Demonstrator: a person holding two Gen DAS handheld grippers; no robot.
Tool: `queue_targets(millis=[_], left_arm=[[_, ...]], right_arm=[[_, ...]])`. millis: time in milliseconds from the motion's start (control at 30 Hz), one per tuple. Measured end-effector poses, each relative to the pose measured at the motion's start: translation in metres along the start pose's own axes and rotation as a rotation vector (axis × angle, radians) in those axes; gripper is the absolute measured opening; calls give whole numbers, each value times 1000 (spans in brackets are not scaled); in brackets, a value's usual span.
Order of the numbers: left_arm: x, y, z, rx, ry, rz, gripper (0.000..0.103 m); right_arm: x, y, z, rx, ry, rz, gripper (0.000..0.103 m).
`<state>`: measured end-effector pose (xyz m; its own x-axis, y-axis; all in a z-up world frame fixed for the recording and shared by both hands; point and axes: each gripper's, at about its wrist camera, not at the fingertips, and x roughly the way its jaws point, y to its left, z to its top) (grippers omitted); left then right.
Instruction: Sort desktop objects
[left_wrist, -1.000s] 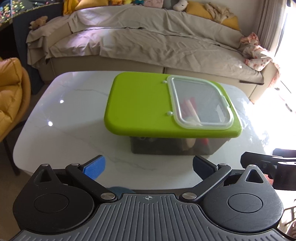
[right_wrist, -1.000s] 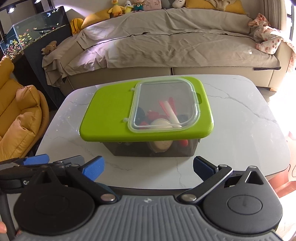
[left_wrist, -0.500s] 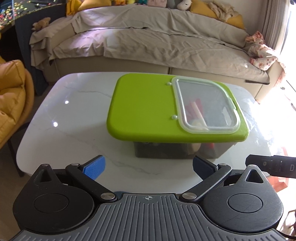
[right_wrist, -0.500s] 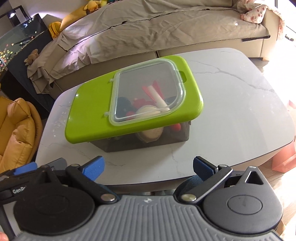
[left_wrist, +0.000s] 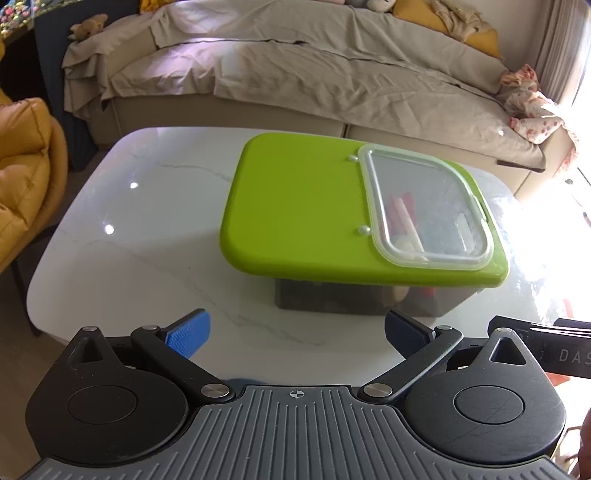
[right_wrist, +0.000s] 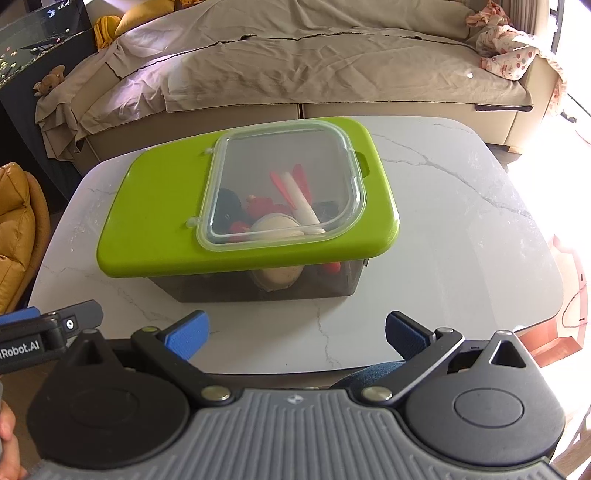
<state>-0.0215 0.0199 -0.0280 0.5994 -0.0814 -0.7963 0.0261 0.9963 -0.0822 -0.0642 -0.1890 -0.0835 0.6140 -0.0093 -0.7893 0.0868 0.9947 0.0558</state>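
A dark translucent storage box stands on the white marble table. Its green lid is on, and the clear hatch in the lid is closed. Through the hatch I see red, white, black and cream items inside. My left gripper is open and empty, hovering over the table's near edge short of the box. My right gripper is likewise open and empty, in front of the box. Each gripper shows at the edge of the other's view.
A long sofa under a beige cover runs behind the table. A yellow armchair stands at the left. A dark fish tank is at the far left. Bright window light washes out the right side.
Both grippers have risen and pulled back a little, so the views look down more steeply on the box. The right one swung left and back. Both stayed open.
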Motion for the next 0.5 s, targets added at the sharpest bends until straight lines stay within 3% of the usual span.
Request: queue_targets(millis=[333, 500], left_arm=[[4, -2, 11, 26, 1, -25, 103], [17, -1, 16, 18, 42, -38, 103]], right_arm=[[-1, 6, 9, -19, -1, 0, 103], [5, 6, 14, -11, 11, -3, 103]])
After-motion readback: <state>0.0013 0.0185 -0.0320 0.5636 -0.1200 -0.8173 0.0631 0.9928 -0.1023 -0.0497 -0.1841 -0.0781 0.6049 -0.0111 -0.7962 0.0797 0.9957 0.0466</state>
